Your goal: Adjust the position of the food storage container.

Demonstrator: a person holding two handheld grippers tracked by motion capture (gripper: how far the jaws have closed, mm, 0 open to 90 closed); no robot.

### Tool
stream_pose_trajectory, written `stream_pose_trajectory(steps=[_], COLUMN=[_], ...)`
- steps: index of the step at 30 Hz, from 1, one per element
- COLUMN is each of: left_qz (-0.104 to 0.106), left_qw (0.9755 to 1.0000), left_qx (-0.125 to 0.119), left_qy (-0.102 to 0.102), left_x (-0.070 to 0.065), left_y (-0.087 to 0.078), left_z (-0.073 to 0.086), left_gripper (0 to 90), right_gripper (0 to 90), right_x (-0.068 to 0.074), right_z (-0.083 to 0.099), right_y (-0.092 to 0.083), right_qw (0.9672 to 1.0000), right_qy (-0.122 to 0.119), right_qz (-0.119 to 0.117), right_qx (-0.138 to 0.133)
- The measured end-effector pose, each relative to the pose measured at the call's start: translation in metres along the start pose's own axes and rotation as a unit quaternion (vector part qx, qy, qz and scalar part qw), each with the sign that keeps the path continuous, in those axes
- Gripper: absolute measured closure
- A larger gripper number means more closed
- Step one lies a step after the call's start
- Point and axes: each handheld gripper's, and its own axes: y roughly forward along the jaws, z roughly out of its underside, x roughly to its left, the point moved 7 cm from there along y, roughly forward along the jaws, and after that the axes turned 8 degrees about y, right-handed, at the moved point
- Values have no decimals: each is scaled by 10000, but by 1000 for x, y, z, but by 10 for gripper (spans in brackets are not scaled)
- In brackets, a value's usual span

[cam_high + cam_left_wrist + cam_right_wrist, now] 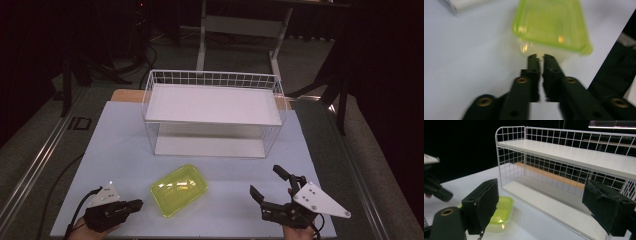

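A translucent yellow-green lidded container (179, 189) lies on the pale table near the front edge, between my two grippers. My left gripper (138, 204) rests low to its left, pointing at it. In the left gripper view its jaws (539, 57) are shut with nothing between them, the tips just short of the container (551, 22). My right gripper (264, 181) stands open to the right of the container, its jaws wide apart and empty. In the right gripper view the jaws (542, 185) frame the container (501, 210) at lower left.
A white two-tier wire rack (215, 78) stands at the middle back of the table (115, 145), both shelves bare; it also appears as the rack (574, 152) in the right gripper view. Dark floor, cables and a desk frame lie beyond.
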Motion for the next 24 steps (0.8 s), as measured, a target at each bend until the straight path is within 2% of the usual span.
stream_pose_trajectory(steps=[6, 9, 11, 15, 21, 24], left_qz=[301, 334, 435, 417, 590, 563], left_qw=[9989, 9988, 9982, 9978, 9967, 9969], left_qx=[349, 356, 347, 446, 362, 373], left_qy=[-50, -91, -229, -246, -434, -392], left_x=[-5, -3, -1, 0, 0, 1], left_y=[21, 27, 32, 41, 49, 53], left_z=[3, 2, 2, 3, -4, -8], left_gripper=[900, 900, 900, 900, 900, 900], right_gripper=[138, 138, 138, 139, 139, 139], right_x=[1, 1, 0, -2, 0, 1], right_z=[1, 2, 3, 3, 6, 7], right_y=[1, 1, 0, -1, 2, 3], right_qw=[10000, 9999, 9999, 9999, 9999, 9999], right_qy=[-50, -86, -89, -61, -70, -84], right_qz=[17, 36, 47, 89, 73, 57], right_qx=[16, 47, 45, 53, 123, 140])
